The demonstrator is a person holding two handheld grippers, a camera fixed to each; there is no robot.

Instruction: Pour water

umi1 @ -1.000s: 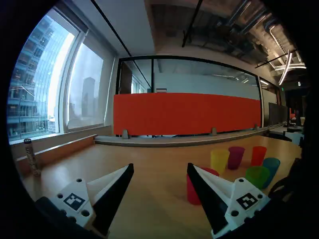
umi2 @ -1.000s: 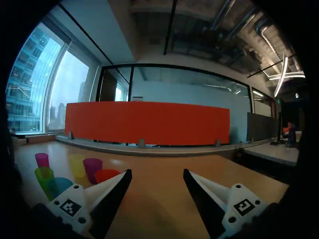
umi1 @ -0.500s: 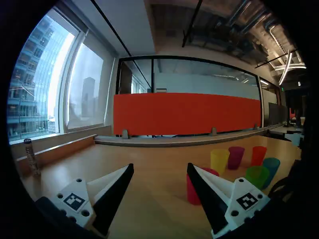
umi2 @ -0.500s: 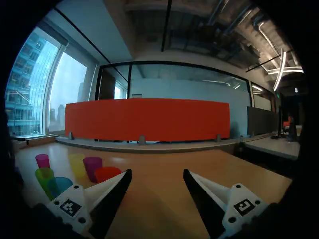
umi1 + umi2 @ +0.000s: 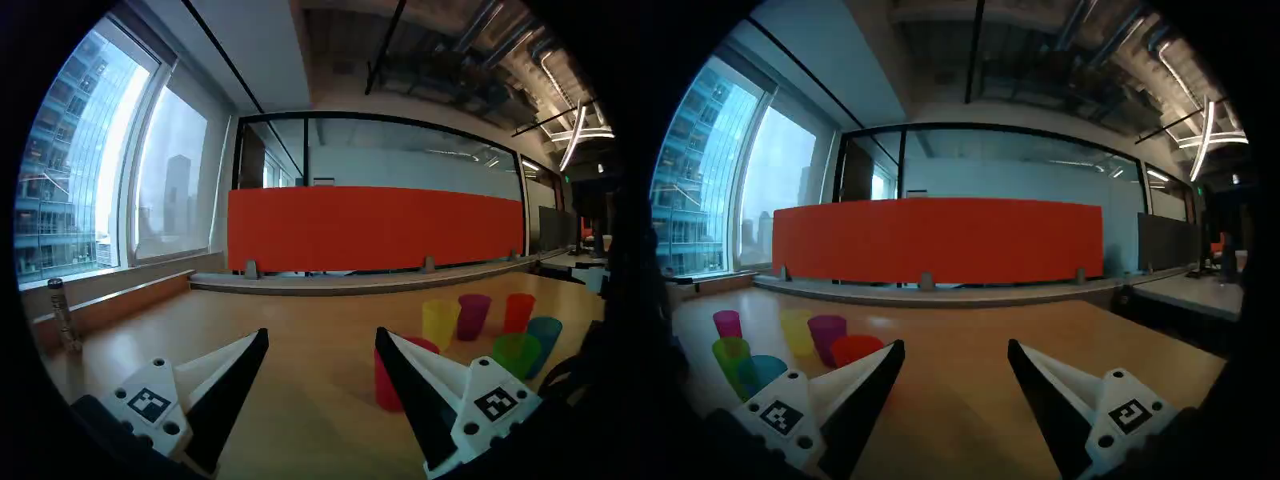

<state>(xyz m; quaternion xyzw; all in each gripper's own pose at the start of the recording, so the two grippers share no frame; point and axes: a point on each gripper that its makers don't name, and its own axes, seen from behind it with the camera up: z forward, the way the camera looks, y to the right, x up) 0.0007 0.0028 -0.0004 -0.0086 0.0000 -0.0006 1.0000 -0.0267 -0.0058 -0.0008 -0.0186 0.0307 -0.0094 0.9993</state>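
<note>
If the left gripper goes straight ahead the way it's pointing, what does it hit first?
Probably the pink plastic cup: it stands just behind the left gripper's right finger, though depth is unclear. Between the open fingers lies bare wooden table.

The light wooden bench (image 5: 320,400) is smooth with a soft sheen. The yellow translucent plastic cup (image 5: 441,322) looks glossy (light passes through its wall). The orange divider panel (image 5: 368,228) is matt. The left hand-held gripper (image 5: 321,332) has white plastic fingers (image 5: 448,384).
</note>
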